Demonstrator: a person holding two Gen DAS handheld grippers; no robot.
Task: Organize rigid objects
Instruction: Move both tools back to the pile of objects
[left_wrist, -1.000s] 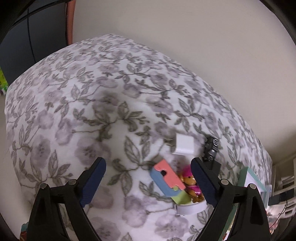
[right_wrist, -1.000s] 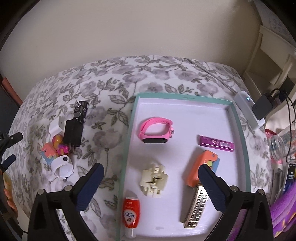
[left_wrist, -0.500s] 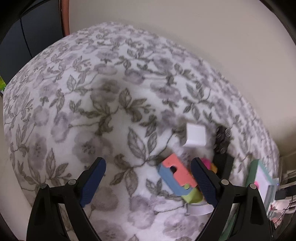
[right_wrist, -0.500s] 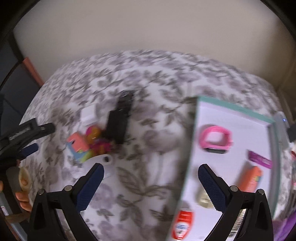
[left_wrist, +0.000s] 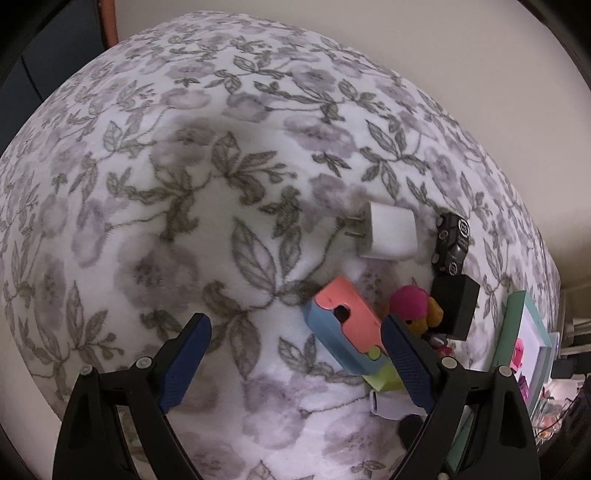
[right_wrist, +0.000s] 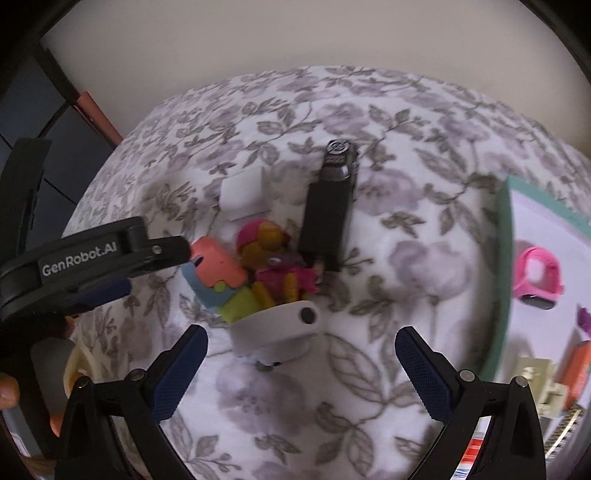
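Floral cloth (left_wrist: 155, 192) in grey and mauve over the desk, pale wall behind. Landmark for all places: pink-and-blue block (left_wrist: 343, 325), lying flat amid a small cluster of loose things.

Beyond that block, toward the wall: white plug charger (left_wrist: 389, 234), prongs pointing away from the rest. Just past the charger, small black toy car (left_wrist: 452, 243). Touching the car's near end: black box-shaped adapter (right_wrist: 327, 225). Pressed against the block on the side facing the adapter: doll with pink cap (right_wrist: 275, 262), lying on its back. Under the block's near end: lime-green piece (right_wrist: 240, 304). Nearer still, touching the green piece: white band with a dark button (right_wrist: 280, 325).

Well apart from the block, across bare cloth: teal-rimmed white tray (right_wrist: 504, 258), holding a pink wristband (right_wrist: 537, 277), a purple piece at the edge of view, an orange case and a cream part, all blurred.

Left hand-held gripper (left_wrist: 295, 354): jaws wide, nothing between the pads, one blue pad (left_wrist: 404, 363) just above the block's near end; contact cannot be told. Right hand-held gripper (right_wrist: 301, 365): jaws wide and empty, above the white band, on the near side of the block.
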